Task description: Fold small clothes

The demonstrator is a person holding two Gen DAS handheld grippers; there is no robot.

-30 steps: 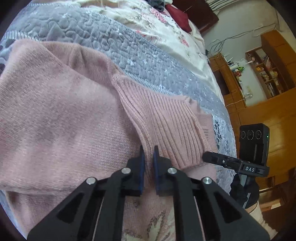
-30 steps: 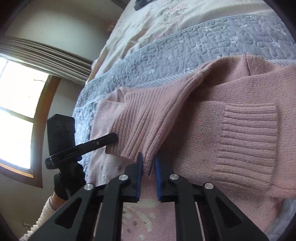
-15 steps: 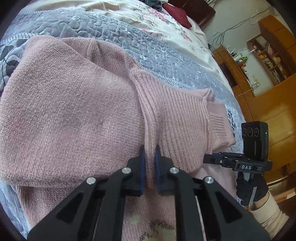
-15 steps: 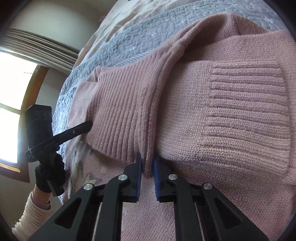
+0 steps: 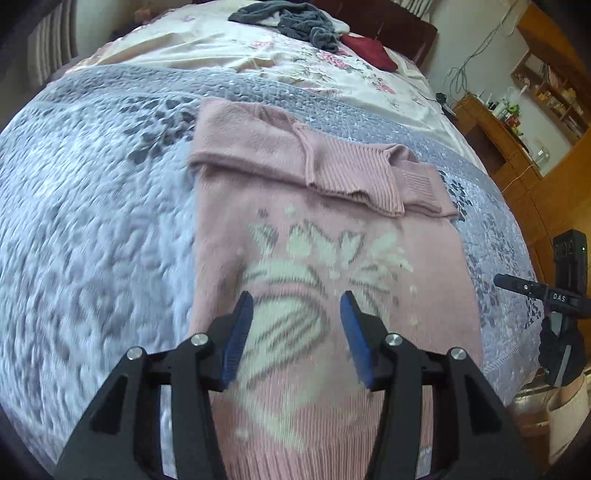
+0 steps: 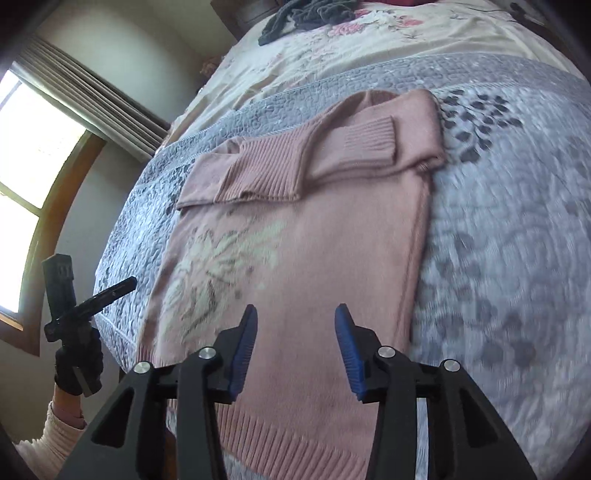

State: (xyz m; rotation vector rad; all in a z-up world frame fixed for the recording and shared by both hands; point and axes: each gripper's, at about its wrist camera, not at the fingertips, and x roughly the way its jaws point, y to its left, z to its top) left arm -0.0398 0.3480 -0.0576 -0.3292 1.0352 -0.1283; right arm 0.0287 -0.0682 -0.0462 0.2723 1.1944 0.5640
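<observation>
Grey quilted bedspread fills most of both views, spreading left, right and beyond both grippers; cream floral sheet farther up the bed past it. Wooden furniture off to the right in the left wrist view, window with curtain off to the left in the right wrist view.

Pink sweater lies flat on the bedspread, directly under and ahead of both grippers. White and grey flower pattern faces up. Both sleeves folded across the chest at the far end; ribbed cuff on top there. Ribbed hem nearest, under the right gripper's fingers.

Dark grey clothing heap far ahead near the headboard, dark red item just beside it.

Left gripper: blue pads wide apart, nothing between them, over the sweater's flower pattern; contact with fabric can't tell. Right gripper: pads wide apart too, empty, over the plain pink lower body. Each gripper shows at the other view's edge, held by a black-gloved hand with a pale sleeve.
</observation>
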